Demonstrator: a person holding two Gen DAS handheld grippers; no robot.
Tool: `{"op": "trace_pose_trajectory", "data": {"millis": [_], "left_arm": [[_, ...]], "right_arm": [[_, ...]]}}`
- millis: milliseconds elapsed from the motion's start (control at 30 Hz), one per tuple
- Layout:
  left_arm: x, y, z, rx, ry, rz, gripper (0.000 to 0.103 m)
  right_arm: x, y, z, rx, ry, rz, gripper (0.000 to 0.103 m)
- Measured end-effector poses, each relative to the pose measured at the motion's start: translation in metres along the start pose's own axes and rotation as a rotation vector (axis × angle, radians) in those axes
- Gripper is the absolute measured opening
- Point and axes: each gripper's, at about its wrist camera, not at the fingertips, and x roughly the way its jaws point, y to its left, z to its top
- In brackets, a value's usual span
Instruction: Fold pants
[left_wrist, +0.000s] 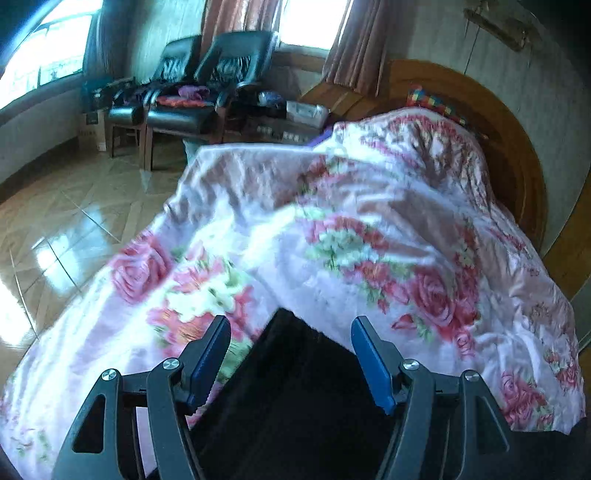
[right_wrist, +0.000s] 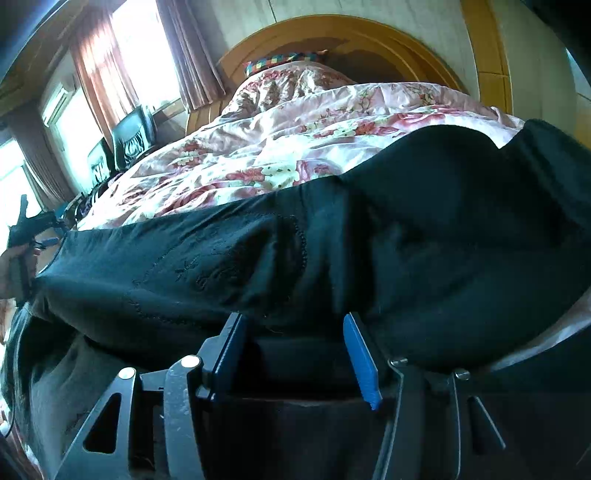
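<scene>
cardboard box (left_wrist: 91, 130) on the floor by the armchairs: dark print on its side, too small and blurred to read;
boxes (left_wrist: 284, 130) beside the bed: rows of marks on their fronts, not legible;
black pants (right_wrist: 258, 251): stitched embroidery only, no letters or label to be seen;
floral bedspread (left_wrist: 332, 229): a rose pattern, no writing;
readable text: none in either view
</scene>
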Motion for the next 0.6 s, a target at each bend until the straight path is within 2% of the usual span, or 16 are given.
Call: {"op": "trace_pose_trajectory", "data": {"millis": [33, 100, 133, 167, 200, 300, 400, 600], "left_arm": [[0.007, -0.002, -0.003, 0.007, 0.028, 0.01, 0.068], [0.016, -0.01, -0.009, 0.036, 0.064, 0.042, 0.047], [0.016, -0.015, -0.012, 0.071, 0.058, 0.068, 0.039], [0.014, -0.02, -0.013, 0.099, 0.043, 0.082, 0.024], [0.01, -0.024, -0.015, 0.113, 0.026, 0.07, 0.019], [-0.012, -0.028, -0.016, 0.129, -0.045, 0.045, 0.016], [-0.048, -0.021, -0.018, 0.063, -0.11, -0.047, 0.015], [-0.125, -0.017, -0.039, 0.072, -0.215, -0.167, 0.014]], "right_arm": [[0.0, 0.0, 0.0, 0.0, 0.0, -0.001, 0.057], [0.001, 0.002, -0.001, -0.008, -0.001, -0.012, 0.057], [0.002, 0.002, -0.001, -0.011, -0.002, -0.015, 0.057], [0.002, 0.002, -0.001, -0.012, -0.001, -0.017, 0.057], [0.003, 0.003, -0.001, -0.014, 0.0, -0.021, 0.057], [0.003, 0.002, -0.001, -0.015, 0.001, -0.022, 0.057], [0.004, 0.003, -0.001, -0.015, 0.002, -0.024, 0.057], [0.004, 0.003, 0.0, -0.019, 0.004, -0.03, 0.057]]}}
